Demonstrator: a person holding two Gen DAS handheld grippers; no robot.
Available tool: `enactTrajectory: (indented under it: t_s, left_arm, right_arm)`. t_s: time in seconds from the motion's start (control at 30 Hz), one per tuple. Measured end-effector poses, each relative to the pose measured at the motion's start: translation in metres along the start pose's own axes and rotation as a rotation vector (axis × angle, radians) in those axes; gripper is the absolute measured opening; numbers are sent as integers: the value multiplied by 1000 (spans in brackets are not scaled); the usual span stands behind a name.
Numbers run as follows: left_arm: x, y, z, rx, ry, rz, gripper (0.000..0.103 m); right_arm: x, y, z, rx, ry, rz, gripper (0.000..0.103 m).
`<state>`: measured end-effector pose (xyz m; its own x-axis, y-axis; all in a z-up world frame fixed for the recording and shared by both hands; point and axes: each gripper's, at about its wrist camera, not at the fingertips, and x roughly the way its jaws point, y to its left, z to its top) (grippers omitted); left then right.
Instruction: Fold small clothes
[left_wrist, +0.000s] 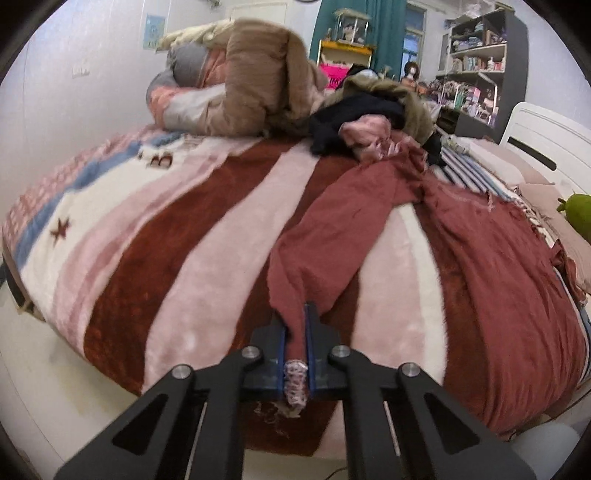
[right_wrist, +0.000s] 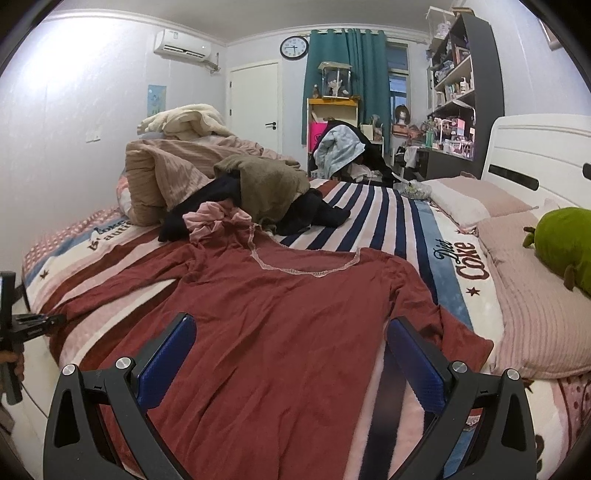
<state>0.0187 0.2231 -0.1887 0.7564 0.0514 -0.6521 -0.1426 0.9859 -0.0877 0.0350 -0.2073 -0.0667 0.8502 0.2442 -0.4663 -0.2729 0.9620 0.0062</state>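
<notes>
A dark red long-sleeved top (right_wrist: 280, 332) with a lace neckline lies spread flat on the striped blanket (right_wrist: 369, 221). In the left wrist view its left sleeve (left_wrist: 325, 229) runs toward me along the bed's near edge. My left gripper (left_wrist: 295, 314) is shut on that sleeve near its end, and the lace cuff (left_wrist: 295, 380) pokes out behind the pads. The same gripper (right_wrist: 55, 319) shows at the far left of the right wrist view, with a hand (right_wrist: 14, 365) behind it. My right gripper (right_wrist: 291, 319) stands wide open just above the top's body, with nothing between its blue pads.
A heap of clothes, olive, black and pink (right_wrist: 258, 199), lies just beyond the top's collar. A bundled quilt (left_wrist: 240, 85) sits at the far end. Pink pillows (right_wrist: 535, 306), a green plush toy (right_wrist: 565, 247) and a white headboard (right_wrist: 535, 147) line the right side.
</notes>
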Motion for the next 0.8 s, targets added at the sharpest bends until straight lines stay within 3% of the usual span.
enactTrajectory:
  t_s: [0.3,0.37,0.57,0.8]
  left_arm:
    - [-38,-51,57,67,-151,-76,6]
    - [-43,-72,69,79,-175,-128,6]
    - [-45,-132,88,140,-200,-243,6]
    - [-39,-221,84,246,-178,-381,6]
  right_arm:
    - [-3,-4,-1,18,-17,14,103]
    - [-7,-9,-1,25,-23,17,103]
    - [-15,-24,-3,50,-43,16,103]
    - [-24,-49,-11,91,-56,-3,103]
